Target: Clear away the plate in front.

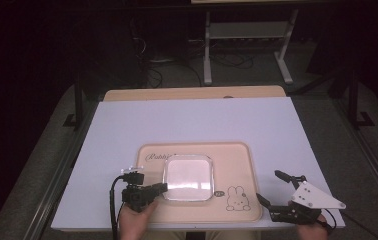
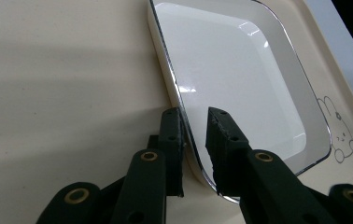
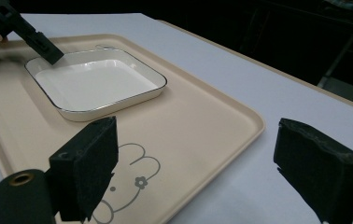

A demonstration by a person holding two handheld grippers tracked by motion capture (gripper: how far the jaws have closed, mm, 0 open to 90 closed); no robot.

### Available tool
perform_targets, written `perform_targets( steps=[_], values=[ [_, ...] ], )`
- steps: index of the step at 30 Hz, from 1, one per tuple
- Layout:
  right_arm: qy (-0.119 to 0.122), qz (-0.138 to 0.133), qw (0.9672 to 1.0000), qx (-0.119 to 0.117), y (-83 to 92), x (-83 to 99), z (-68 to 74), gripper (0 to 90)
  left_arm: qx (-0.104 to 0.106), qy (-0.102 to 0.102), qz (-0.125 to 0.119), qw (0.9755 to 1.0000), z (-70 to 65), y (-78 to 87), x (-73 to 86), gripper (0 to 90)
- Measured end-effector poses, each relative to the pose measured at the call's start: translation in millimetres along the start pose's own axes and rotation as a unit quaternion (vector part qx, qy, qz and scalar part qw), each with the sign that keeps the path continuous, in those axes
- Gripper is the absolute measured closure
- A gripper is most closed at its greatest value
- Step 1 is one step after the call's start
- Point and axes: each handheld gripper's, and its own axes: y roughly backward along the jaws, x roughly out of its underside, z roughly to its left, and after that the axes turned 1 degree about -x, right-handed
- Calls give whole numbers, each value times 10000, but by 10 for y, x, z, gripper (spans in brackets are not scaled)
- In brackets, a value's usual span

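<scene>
The desk [image 1: 192, 120] lies bare and open beyond the tray [image 1: 237, 155], and to both sides of it. On the tray, the square white dish [image 1: 188, 177] is the one obstacle; my left gripper [image 2: 194, 116] has its jaws astride the dish's near rim, a narrow gap either side, contact perhaps. My right gripper [image 3: 193, 163] stands wide apart over the tray's right edge, with bare tray ahead up to the dish.

Dim room, grey carpeted floor [image 1: 42, 150], white metal frame legs [image 1: 208, 50] behind, tangled cables [image 1: 227, 60] on floor
</scene>
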Motion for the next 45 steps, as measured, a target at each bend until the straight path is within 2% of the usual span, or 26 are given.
perform_targets(
  steps=[4,20,30,34,36,37,45],
  values=[
    [-4,-1,10000,2,0,1,-1,130,-18,-27,2,10000,8,-10,-10,791],
    [-1,-3,10000,6,1,0,-1,130,14,-119,36,9999,-53,-60,-9,788],
    [3,-11,10000,7,5,0,-2,130,4,-243,-100,9997,-12,14,-27,706],
    [-6,0,10000,6,2,1,-1,130,-21,-369,-205,9991,5,76,-46,689],
    [-8,10,10000,13,0,2,-1,130,-78,-537,-288,9981,3,122,-74,676],
    [-8,10,10000,13,0,2,-1,130,-78,-537,-288,9981,3,122,-74,671],
    [-11,37,10000,48,-6,5,-5,130,-165,-989,-409,9941,11,214,-131,642]
  ],
)
